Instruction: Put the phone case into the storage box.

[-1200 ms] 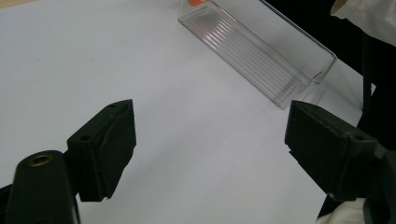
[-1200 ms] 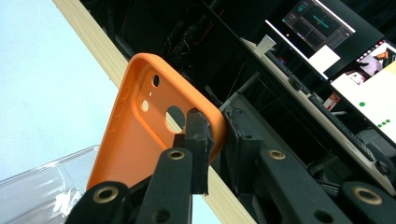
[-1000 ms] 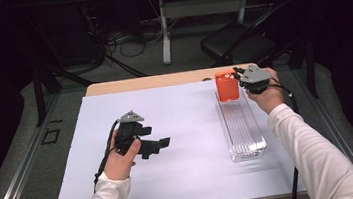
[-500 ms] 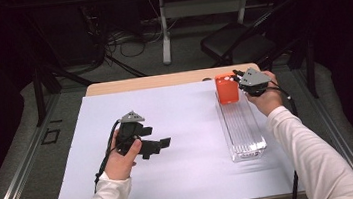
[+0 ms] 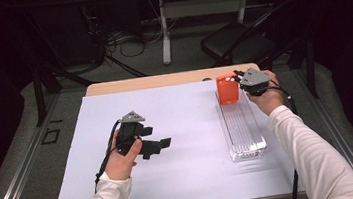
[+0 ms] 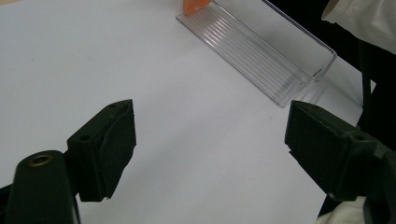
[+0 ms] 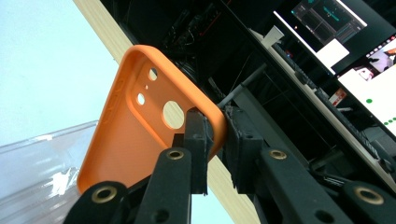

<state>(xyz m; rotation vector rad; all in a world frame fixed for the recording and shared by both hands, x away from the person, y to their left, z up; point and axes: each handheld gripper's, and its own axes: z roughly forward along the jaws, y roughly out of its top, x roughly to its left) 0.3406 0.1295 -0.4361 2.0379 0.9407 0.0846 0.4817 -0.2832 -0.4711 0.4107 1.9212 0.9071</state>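
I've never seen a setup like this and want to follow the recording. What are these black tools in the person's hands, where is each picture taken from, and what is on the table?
A person sits at a table and holds a hand-operated two-jaw gripper in each hand. The high view looks down on the table from above the person's side. The two other pictures come from cameras riding on the grippers, looking along their black jaws.

A large white sheet covers the table. On it lies a long clear plastic tray. The right gripper is shut on the edge of an orange phone case, holding it upright at the tray's far end. The left gripper hovers over the bare sheet with its jaws wide apart and nothing between them.
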